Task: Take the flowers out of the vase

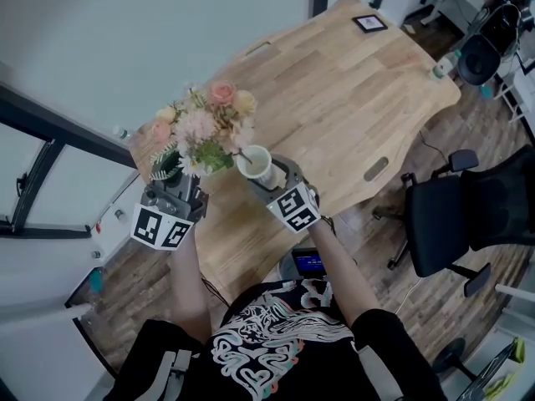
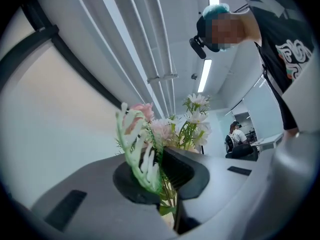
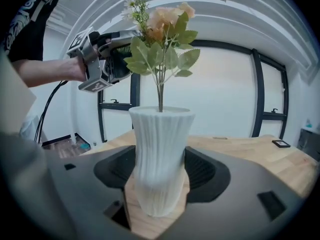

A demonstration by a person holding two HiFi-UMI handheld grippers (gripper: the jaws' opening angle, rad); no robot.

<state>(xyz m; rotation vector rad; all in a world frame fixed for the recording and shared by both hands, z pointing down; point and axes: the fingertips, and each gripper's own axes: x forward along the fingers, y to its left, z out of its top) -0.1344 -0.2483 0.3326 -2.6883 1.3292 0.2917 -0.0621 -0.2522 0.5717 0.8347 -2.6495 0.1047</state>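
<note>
A bunch of pink, peach and white flowers (image 1: 205, 128) is lifted above the white ribbed vase (image 1: 254, 164). My left gripper (image 1: 178, 179) is shut on the green stems just under the blooms; in the left gripper view the flowers (image 2: 165, 129) rise from between its jaws (image 2: 167, 184). My right gripper (image 1: 267, 180) is shut on the vase (image 3: 160, 154), which stands on the wooden table (image 1: 334, 98). In the right gripper view the flowers (image 3: 160, 39) sit high above the rim, one thin stem (image 3: 160, 99) still reaching into the mouth, and the left gripper (image 3: 107, 54) holds them from the left.
A small black frame (image 1: 369, 22) lies at the table's far end. A black office chair (image 1: 451, 215) stands to the right of the table, another chair (image 1: 489, 44) further back. A window wall with dark frames (image 3: 260, 94) runs behind the table.
</note>
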